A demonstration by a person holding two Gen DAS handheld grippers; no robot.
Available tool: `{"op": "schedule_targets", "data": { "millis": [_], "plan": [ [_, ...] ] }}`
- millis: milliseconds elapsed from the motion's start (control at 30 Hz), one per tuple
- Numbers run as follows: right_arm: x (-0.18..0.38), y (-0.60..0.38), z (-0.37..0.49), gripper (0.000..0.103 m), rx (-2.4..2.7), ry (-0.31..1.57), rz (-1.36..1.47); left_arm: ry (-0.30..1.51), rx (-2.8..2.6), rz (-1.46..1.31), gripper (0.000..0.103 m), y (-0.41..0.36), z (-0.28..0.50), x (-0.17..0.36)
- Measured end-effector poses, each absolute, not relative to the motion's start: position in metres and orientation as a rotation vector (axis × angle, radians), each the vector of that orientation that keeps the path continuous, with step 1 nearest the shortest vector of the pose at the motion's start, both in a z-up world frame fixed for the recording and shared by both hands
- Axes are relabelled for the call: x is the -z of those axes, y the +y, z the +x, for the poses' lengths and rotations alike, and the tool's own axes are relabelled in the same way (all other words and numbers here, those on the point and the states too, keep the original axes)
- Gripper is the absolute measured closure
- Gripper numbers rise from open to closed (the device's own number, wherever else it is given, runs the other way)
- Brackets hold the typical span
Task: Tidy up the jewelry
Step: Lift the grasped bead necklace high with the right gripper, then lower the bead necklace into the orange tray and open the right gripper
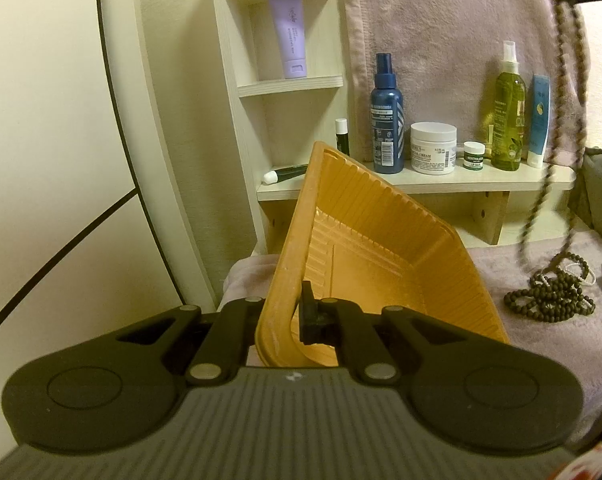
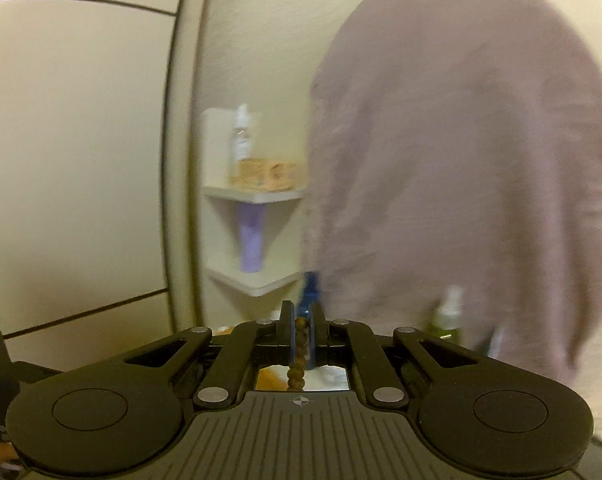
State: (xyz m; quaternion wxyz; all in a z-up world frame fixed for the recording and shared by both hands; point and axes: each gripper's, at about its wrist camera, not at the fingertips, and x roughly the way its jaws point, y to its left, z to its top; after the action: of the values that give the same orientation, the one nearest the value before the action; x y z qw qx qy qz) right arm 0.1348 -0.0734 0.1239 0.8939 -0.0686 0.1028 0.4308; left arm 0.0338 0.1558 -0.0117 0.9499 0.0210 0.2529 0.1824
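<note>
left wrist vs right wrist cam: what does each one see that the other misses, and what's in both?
Left wrist only: the left gripper shut on the tilted orange tray, the heap of bead strands on the pink cloth, and the white cream jar.

Right wrist only: the right gripper shut on the brown bead strand, seen up close.

Both: that strand hanging, the purple tube, the blue spray bottle.

A home dressing corner: toiletry bottles (image 1: 388,120) and a cream jar (image 1: 433,147) on wooden shelves (image 1: 421,182), beside a draped towel (image 1: 441,32).
</note>
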Motion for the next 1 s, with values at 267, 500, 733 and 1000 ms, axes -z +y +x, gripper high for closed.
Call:
{"op": "schedule_targets", "data": {
  "millis": [267, 500, 733, 1000],
  "plan": [
    [-0.085, -0.016, 0.144, 0.097, -1.023, 0.334, -0.16, 0.516, -0.371, 0.037, 0.098, 0.157, 0.033, 0.012],
    [-0.03, 0.017, 0.156, 0.097, -1.08, 0.512, -0.187, 0.516, -0.37, 0.034, 0.098, 0.158, 0.033, 0.012],
    [0.007, 0.025, 0.158, 0.097, -1.123, 0.657, -0.184, 0.515, -0.37, 0.032, 0.098, 0.159, 0.033, 0.013],
    [0.024, 0.022, 0.157, 0.096, -1.145, 0.727, -0.17, 0.516, -0.37, 0.033, 0.098, 0.161, 0.033, 0.014]
  ]
}}
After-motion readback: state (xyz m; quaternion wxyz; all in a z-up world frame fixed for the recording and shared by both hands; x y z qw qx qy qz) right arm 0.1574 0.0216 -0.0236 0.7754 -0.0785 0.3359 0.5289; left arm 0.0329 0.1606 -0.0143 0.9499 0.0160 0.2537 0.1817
